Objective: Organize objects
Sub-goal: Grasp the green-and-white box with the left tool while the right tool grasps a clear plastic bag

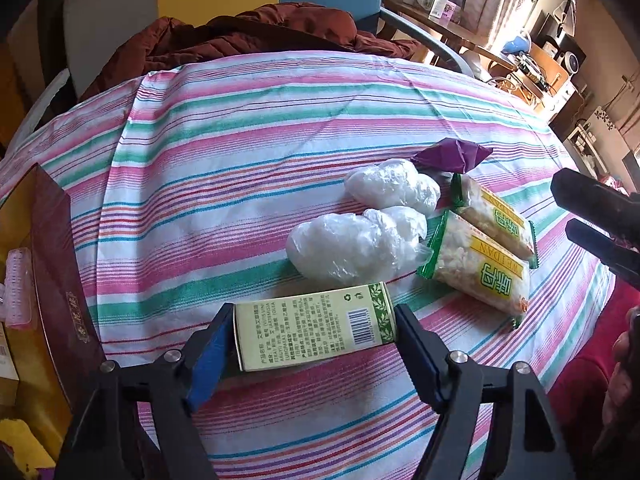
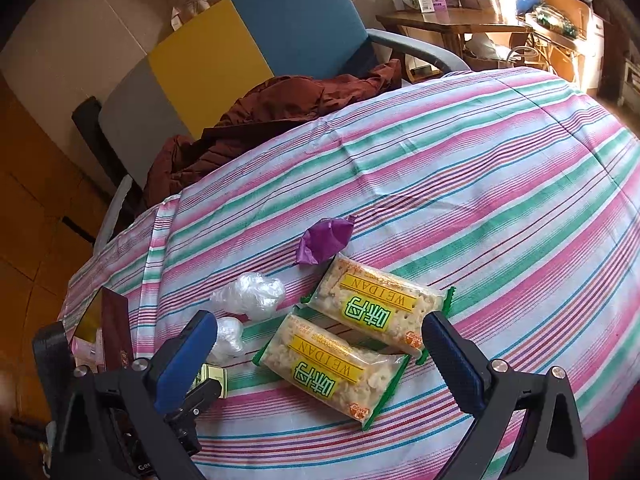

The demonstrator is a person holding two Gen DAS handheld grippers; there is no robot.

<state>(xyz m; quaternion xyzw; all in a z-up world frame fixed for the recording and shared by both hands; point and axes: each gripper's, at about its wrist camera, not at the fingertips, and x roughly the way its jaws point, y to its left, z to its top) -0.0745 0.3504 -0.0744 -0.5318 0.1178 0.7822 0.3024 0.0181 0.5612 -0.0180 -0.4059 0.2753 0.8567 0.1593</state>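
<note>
On the striped cloth (image 1: 248,128), the green carton (image 1: 314,326) lay on its side as the nearest thing to the person, and the left gripper (image 1: 314,340) had a finger at each end of it; the pads looked to be touching the carton's ends, so I judged it gripped or on the point of being gripped, though how firm the hold was could not be told. Just beyond the carton lay two crumpled plastic wads (image 1: 356,248), to the right of it the two cracker packs (image 1: 476,260) side by side, and past those, farthest from the carton, a purple wrapper (image 1: 452,156). Left of the carton stood a dark red box (image 1: 60,272), open at the top, with things already in it. The right gripper (image 2: 316,356) hung with its jaws spread wide over the nearer cracker pack, holding nothing. The step in hand seemed to be taking up the carton. The next move would call for lifting it clear of the cloth and carrying it left toward the box, keeping it level so that it did not slip from between the pads.
</note>
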